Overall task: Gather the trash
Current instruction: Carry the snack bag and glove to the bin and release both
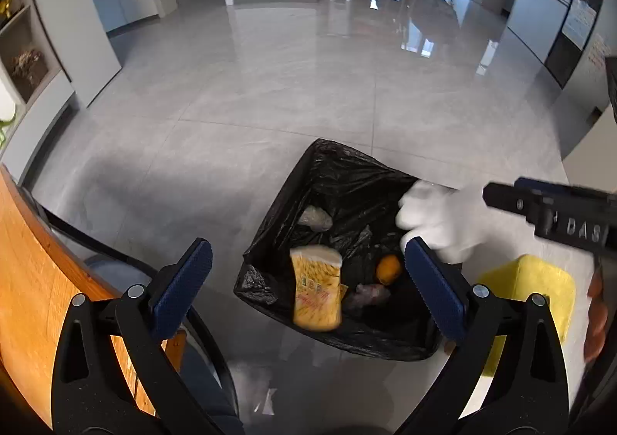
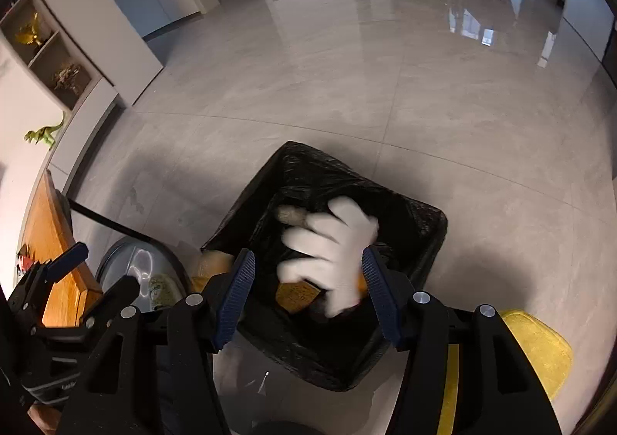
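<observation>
Trash lay inside the black-lined bin (image 1: 347, 180) at six o'clock on the grey floor (image 1: 270, 88): a yellow packet (image 1: 317, 292), an orange (image 1: 389, 269) and a crumpled wad (image 1: 314, 219). We held our left gripper (image 1: 308, 280) and right gripper (image 2: 308, 296) spread wide, grasping nothing, above it. A blurred white glove (image 2: 331, 242) hung over the bin's mouth.

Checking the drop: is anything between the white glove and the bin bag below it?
Nothing visible. The glove is right over the bag's open mouth, between the fingers of the open right gripper.
</observation>
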Motion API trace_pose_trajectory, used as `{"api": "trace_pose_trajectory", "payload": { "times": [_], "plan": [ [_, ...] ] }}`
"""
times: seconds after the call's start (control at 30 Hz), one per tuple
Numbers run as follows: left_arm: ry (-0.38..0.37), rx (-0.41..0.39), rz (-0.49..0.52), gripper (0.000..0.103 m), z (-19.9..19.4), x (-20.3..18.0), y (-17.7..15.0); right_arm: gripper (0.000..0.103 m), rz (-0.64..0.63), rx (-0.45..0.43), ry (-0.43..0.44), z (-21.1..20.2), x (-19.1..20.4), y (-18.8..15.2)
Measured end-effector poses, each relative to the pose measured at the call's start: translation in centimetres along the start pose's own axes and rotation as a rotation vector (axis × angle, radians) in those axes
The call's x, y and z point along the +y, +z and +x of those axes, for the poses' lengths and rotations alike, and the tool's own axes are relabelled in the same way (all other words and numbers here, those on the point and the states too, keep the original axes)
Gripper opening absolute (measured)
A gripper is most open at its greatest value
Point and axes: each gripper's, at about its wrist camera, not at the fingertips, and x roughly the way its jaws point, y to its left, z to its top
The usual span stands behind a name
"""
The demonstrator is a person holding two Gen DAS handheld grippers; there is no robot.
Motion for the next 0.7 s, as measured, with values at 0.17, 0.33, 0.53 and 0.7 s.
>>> {"api": "trace_pose_trajectory", "payload": {
  "times": [0.17, 0.33, 0.53, 0.7],
  "plan": [
    [0.014, 0.0, -0.01, 0.097, -0.2, 0.3, -0.1, 0.059, -0.04, -0.009, 0.021, -0.2, 1.4, -0.1],
    [0.037, -0.021, -0.058, 0.097, -1.7, 2.2, -0.7, 0.059, -0.109, -0.011, 0.057, -0.4, 5.0, -0.2],
    [0.081, -0.044, -0.14, 0.097, -4.1, 6.6, -2.5, 0.059, -0.209, -0.017, 0.111, -1.2, 10.6, -0.6],
    [0.132, -0.068, -0.218, 0.097, -6.9, 10.8, -4.6, 0.059, -0.312, -0.006, 0.187, -1.8, 16.8, -1.4]
  ]
}}
